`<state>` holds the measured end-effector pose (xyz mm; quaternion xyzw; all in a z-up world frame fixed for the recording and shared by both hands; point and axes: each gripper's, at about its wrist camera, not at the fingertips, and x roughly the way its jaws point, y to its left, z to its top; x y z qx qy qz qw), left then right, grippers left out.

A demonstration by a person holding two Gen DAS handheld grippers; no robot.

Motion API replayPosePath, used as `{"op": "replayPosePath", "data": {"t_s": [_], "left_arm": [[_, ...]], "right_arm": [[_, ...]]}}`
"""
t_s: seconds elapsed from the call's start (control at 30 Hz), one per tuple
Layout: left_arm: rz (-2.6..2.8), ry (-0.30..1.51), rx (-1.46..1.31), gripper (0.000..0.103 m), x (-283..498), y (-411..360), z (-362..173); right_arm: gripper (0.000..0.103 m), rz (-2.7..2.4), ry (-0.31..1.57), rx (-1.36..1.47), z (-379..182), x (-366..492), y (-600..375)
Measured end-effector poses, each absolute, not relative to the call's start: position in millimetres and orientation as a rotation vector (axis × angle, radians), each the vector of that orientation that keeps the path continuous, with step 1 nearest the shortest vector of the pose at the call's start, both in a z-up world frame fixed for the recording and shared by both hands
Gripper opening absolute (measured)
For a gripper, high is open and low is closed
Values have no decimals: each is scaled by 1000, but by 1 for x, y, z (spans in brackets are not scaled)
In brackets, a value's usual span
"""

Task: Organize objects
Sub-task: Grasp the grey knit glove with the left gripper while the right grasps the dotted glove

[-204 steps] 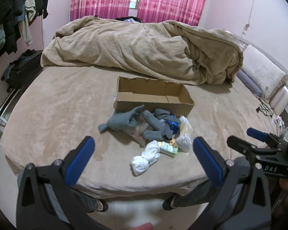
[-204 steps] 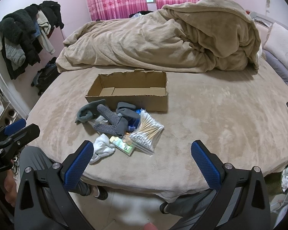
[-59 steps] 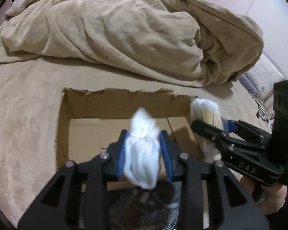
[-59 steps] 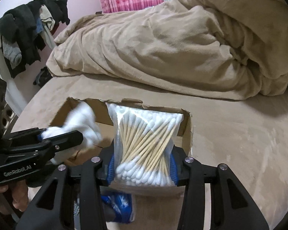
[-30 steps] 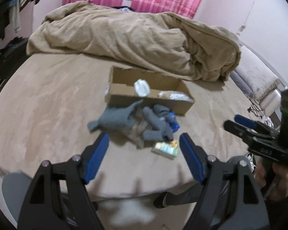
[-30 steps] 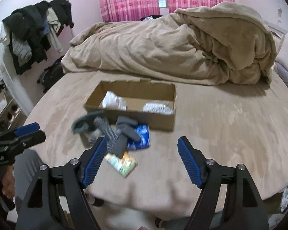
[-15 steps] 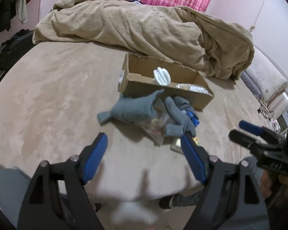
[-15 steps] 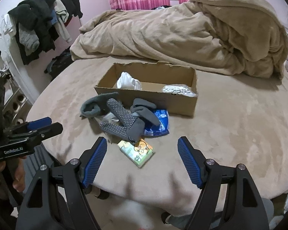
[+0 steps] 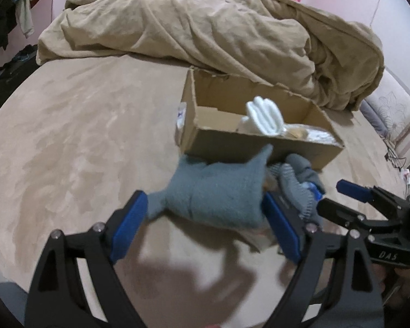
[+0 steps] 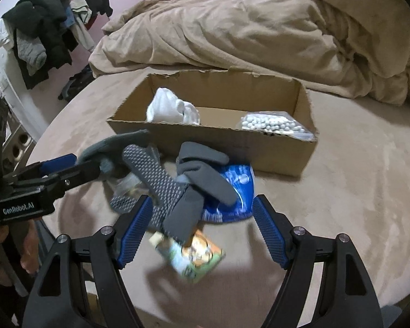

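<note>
Both grippers are spread wide over the pile that lies on the bed in front of the cardboard box (image 10: 273, 150), and neither holds anything. The left gripper (image 9: 205, 218) brackets the grey-blue sock (image 9: 216, 194): the sock lies straight ahead between the two blue pads, its long axis running across the gap from one pad towards the other, so closing would pinch it end to end and not across its width. Its left tip seems to touch the left pad, though blur makes that unsure. The right gripper (image 10: 199, 224) hangs over the dark grey socks (image 10: 194, 188), whose dotted soles run diagonally away from the fingers towards the box, with a blue packet (image 10: 240, 188) beneath them and a small printed packet (image 10: 194, 254) nearest the camera, low between the pads. The left gripper is the nearer to the grey-blue sock, the right to the dark pair. In the box already lie a white bundle (image 10: 172, 109) at the left end and a bag of cotton swabs (image 10: 270, 123) at the right.
</note>
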<state>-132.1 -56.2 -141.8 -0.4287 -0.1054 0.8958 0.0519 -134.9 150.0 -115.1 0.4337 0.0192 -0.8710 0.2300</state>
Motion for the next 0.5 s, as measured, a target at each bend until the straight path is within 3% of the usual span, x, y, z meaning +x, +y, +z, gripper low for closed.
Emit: {"op": "replayPosePath", "data": {"t_s": [0.2, 0.4, 0.43, 0.5], "left_arm": [[2693, -332, -1304, 86, -144, -55, -155], [2669, -388, -1276, 66, -142, -56, -158], [2670, -392, -1268, 62, -141, -57, -156], [2671, -393, -1247, 56, -137, -56, -152]], "right_arm": [[70, -2353, 46, 1239, -134, -151, 135], [45, -2330, 67, 1257, -146, -150, 129], [35, -2326, 60, 1257, -146, -150, 130], [31, -2326, 43, 1261, -145, -149, 134]]}}
